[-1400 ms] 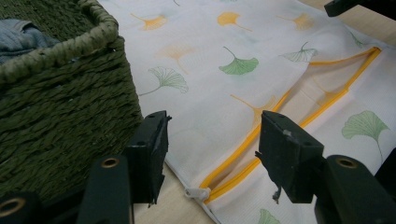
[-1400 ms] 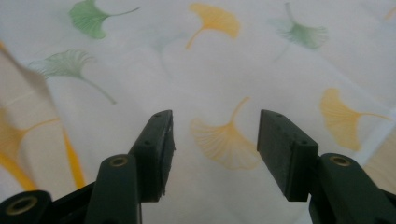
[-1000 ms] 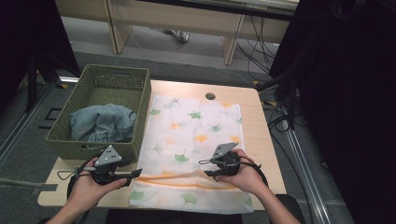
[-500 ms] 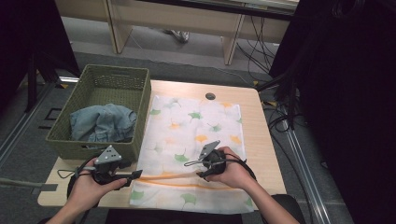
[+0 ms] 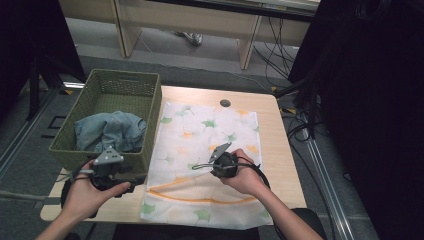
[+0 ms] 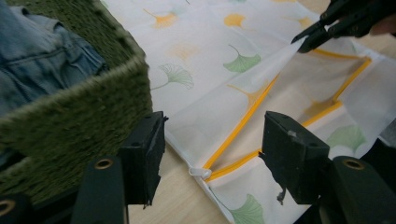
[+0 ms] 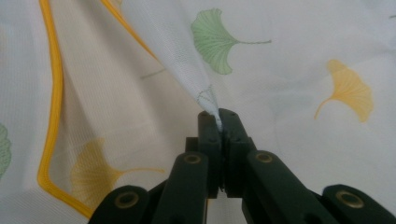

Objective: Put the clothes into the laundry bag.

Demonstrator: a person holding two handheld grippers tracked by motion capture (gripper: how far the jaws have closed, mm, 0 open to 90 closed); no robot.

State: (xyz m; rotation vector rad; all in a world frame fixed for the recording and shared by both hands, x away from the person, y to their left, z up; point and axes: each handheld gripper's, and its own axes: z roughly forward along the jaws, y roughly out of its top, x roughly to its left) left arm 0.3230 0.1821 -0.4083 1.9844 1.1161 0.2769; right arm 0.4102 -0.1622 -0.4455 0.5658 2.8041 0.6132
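The left gripper (image 6: 212, 154) has its two black jaws spread wide, low over the near edge of a white mesh bag (image 6: 224, 42) printed with green and orange leaves. Between the jaws lies the bag's orange zipper (image 6: 243, 123), with its white pull (image 6: 198, 172) on the wooden table (image 6: 173, 205). A green basket (image 6: 79, 121) holding denim (image 6: 37, 60) stands just left. At top right, the right gripper (image 6: 301, 43) seems to pinch the bag's upper layer and hold it raised.

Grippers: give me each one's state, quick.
Left gripper: open, jaws apart over the zipper pull, holding nothing.
Right gripper: shut on a pinch of the mesh bag, lifting it.
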